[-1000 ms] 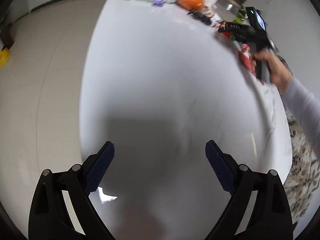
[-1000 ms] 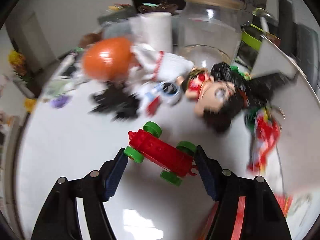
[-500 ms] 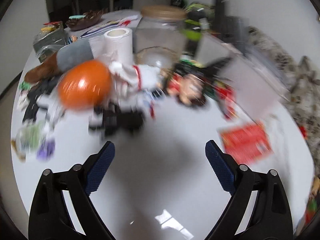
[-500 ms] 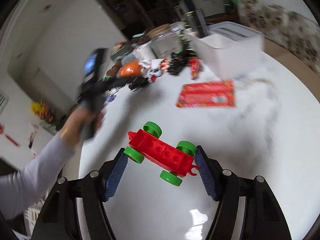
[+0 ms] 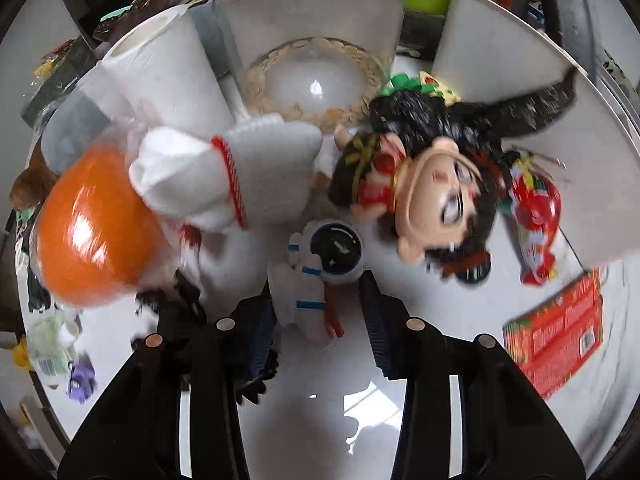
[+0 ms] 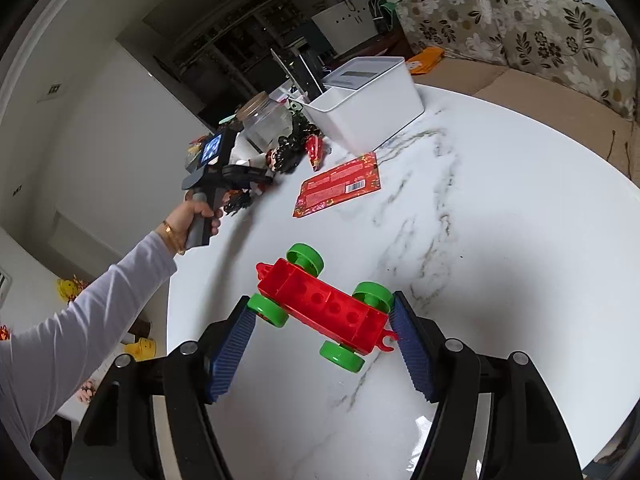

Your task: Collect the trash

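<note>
Straddling a small white astronaut figure (image 5: 320,280), the left gripper (image 5: 318,322) is down at the near edge of the pile of clutter on the white marble table (image 6: 500,240). Its jaws stand partly open, one blue pad on each side of the figure's body, and whether they already touch it is hard to tell through the blur. The figure lies with its dark round visor toward the far side and its legs toward the camera, so its long axis runs roughly along the fingers; a straight squeeze across the body looks like the natural grip. This hand is plainly the nearer one to the pile.

The right gripper (image 6: 320,322) is well apart from the clutter, out over the open near part of the table, clamped on a red toy car (image 6: 324,304) with green wheels, the car lying slantwise between the pads.

Close up, the left view shows what crowds the figure: a big-headed doll (image 5: 432,204) just to the right, a white plush (image 5: 224,176) and an orange ball (image 5: 96,236) to the left, a glass jar (image 5: 312,40) and paper roll (image 5: 168,76) beyond. Only the right view gives the wider layout: the white bin (image 6: 368,108) at the far side past the pile, the flat red packet (image 6: 340,188) between, and the person's left hand (image 6: 192,220) on its handle.
</note>
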Demonstrator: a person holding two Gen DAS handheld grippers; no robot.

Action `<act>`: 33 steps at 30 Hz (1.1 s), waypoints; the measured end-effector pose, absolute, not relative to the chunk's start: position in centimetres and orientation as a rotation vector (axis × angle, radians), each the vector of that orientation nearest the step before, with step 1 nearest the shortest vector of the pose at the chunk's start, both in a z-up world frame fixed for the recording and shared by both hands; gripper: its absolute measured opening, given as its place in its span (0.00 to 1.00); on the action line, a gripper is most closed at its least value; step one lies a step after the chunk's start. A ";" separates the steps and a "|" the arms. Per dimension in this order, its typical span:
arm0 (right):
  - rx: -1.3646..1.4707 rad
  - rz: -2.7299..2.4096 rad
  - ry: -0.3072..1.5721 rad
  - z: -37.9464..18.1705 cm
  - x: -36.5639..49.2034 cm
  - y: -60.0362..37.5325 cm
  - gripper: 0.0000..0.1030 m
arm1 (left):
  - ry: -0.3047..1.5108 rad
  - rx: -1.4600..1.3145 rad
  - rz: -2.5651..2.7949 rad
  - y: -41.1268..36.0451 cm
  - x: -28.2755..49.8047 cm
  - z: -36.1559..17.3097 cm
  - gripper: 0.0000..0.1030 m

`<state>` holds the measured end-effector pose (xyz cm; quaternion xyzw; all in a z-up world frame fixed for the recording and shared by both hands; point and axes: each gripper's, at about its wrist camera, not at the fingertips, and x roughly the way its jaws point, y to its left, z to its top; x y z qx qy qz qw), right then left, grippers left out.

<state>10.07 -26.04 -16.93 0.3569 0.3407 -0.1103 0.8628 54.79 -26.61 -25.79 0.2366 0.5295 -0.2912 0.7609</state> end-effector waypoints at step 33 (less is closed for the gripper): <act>0.451 0.364 0.980 -19.3 -3.6 -20.6 0.65 | 1.027 -0.099 -0.482 -0.2 0.3 -26.1 0.12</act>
